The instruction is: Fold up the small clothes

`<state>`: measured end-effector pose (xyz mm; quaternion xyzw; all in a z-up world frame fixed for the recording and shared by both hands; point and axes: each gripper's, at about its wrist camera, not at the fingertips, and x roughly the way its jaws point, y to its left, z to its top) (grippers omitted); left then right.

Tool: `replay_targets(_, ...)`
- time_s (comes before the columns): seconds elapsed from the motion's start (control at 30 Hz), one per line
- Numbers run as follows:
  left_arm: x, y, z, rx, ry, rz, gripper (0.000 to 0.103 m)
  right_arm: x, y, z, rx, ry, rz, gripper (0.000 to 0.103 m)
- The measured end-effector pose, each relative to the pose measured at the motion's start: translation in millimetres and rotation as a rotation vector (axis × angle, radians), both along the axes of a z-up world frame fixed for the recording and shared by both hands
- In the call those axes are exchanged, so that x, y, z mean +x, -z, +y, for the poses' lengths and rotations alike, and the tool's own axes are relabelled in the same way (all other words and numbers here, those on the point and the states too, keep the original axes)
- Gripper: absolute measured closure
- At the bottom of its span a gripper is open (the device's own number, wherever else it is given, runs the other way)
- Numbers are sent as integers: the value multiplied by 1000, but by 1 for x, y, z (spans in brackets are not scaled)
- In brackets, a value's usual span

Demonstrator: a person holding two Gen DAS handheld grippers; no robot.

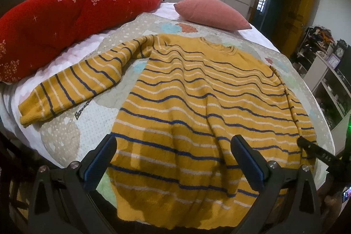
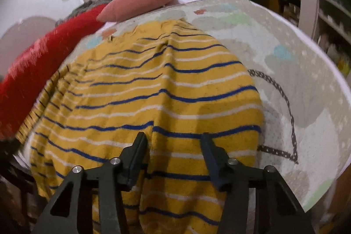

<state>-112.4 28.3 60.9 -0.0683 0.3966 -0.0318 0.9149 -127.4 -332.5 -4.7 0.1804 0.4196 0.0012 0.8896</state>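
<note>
left wrist view: the left gripper (image 1: 173, 157) is spread wide over the hem of the yellow striped sweater (image 1: 197, 102), holding nothing. right wrist view: the right gripper (image 2: 173, 146) is parted too, its fingers over the sweater's right side, nothing between them; whether the tips touch the knit is unclear. its arm (image 1: 322, 155) carries small letters, unreadable. the sweater lies flat on the patterned quilt (image 2: 285, 58), left sleeve (image 1: 72, 84) thrown outward. bare quilt lies beside it. farther off lie a red duvet (image 1: 65, 21) and pink pillow (image 1: 210, 12).
</note>
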Motion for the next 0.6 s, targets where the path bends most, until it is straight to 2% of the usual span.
replay_targets(0.2,-1,1,-10,11,36,4,0,-6,0,-7,15,3,0,48)
replay_targets(0.5,-5,4,-20,18,64,12,0,-27,7,32,-181,-105,18,49)
replay_targets(0.6,-6,4,-22,16,76,17,0,-27,8,40,-222,-109,15,58)
